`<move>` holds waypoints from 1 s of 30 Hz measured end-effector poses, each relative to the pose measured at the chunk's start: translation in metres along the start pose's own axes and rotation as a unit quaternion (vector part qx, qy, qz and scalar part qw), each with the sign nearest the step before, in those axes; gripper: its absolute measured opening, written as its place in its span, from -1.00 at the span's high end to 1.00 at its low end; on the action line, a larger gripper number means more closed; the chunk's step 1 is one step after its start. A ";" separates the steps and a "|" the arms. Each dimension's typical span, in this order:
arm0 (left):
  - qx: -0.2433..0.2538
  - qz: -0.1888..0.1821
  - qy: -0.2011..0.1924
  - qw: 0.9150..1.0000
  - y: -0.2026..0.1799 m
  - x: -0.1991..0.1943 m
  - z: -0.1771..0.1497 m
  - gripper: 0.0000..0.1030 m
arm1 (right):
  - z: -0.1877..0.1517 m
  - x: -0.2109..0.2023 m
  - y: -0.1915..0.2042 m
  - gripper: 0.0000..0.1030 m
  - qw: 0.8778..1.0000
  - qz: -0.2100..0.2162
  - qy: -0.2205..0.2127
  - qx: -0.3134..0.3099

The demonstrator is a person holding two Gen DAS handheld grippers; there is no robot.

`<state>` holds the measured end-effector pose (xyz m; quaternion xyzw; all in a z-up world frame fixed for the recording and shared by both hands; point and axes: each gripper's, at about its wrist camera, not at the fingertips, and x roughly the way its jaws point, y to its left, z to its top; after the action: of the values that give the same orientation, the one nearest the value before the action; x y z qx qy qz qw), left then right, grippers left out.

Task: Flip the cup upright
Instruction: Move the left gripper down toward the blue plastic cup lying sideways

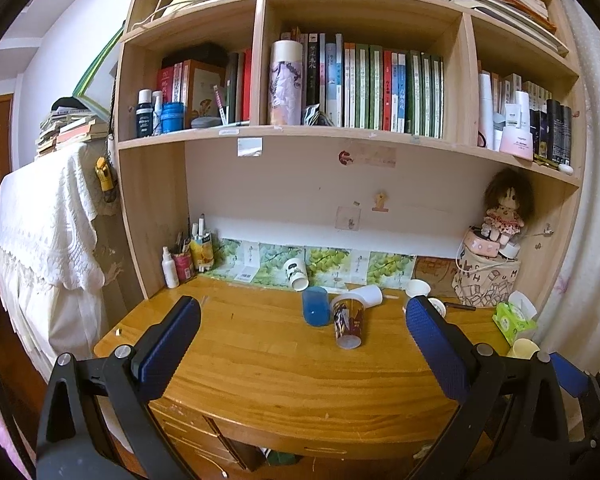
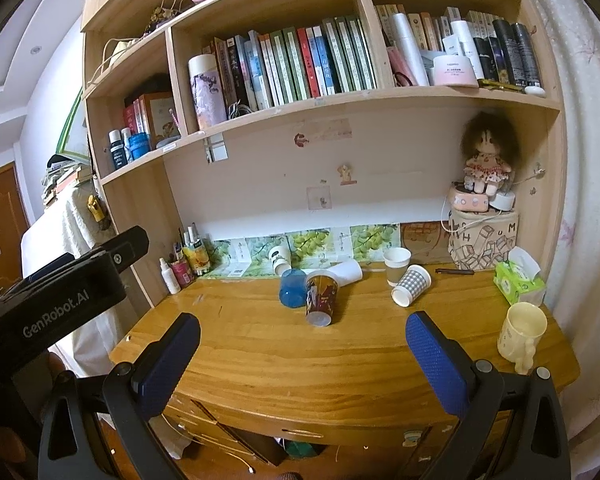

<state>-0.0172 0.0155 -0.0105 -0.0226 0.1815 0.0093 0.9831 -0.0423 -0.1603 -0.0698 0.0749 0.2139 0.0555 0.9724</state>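
Note:
Several cups lie tipped on the wooden desk (image 1: 260,356). A dark printed paper cup (image 1: 348,322) lies on its side mid-desk, mouth toward me; it also shows in the right wrist view (image 2: 321,298). A blue plastic cup (image 1: 316,306) (image 2: 293,288) stands beside it. A white cup (image 1: 370,295) (image 2: 348,271) and a black-and-white cup (image 1: 295,274) (image 2: 279,259) lie tipped behind. A checked cup (image 2: 412,285) lies on its side. My left gripper (image 1: 303,344) is open, empty, short of the cups. My right gripper (image 2: 303,360) is open and empty.
An upright paper cup (image 2: 397,265) and a cream mug (image 2: 521,334) stand at right. A green tissue pack (image 2: 518,280), a patterned box (image 2: 483,242) with a doll, and pen holders (image 2: 188,264) line the back. Bookshelves hang above. The left gripper's body (image 2: 56,280) shows at left.

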 end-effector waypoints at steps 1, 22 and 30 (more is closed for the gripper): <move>0.001 0.000 0.005 1.000 0.000 0.000 -0.002 -0.99 | -0.002 0.000 0.000 -1.00 1.000 -0.001 0.005 0.000; 0.035 0.004 0.096 0.995 -0.009 0.027 -0.023 -0.99 | -0.026 0.027 0.001 -1.00 0.995 -0.006 0.098 0.011; 0.008 0.017 0.136 0.991 0.001 0.058 -0.027 -0.99 | -0.025 0.051 0.007 -1.00 0.992 0.001 0.128 -0.006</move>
<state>0.0274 0.0163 -0.0560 -0.0127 0.3138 0.0211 0.9492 -0.0074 -0.1431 -0.1119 0.0616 0.3365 0.0669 0.9373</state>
